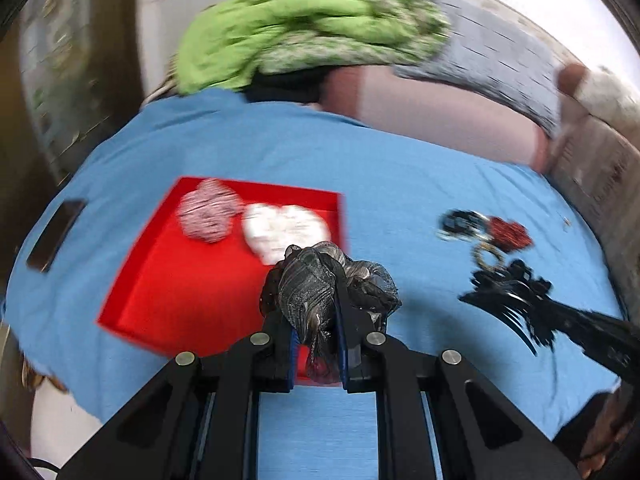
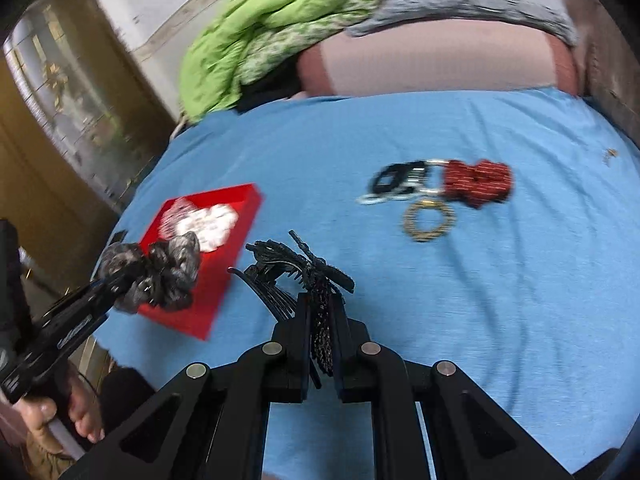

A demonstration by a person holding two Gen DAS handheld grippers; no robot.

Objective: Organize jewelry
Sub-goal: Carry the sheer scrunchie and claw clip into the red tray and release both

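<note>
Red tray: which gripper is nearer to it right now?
Left. The left gripper, shut on a dark scrunchie, is over the red tray; the right gripper, gripping a black hair clip, hangs beside it.

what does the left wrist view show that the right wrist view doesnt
Only the left wrist view shows the dark phone lying flat on the blue cloth left of the red tray. Only the right wrist view shows the person's hand on the left gripper's handle. Both show the left gripper shut on the grey scrunchie, the right gripper shut on the black hair clip, the tray and the loose jewelry pile.
</note>
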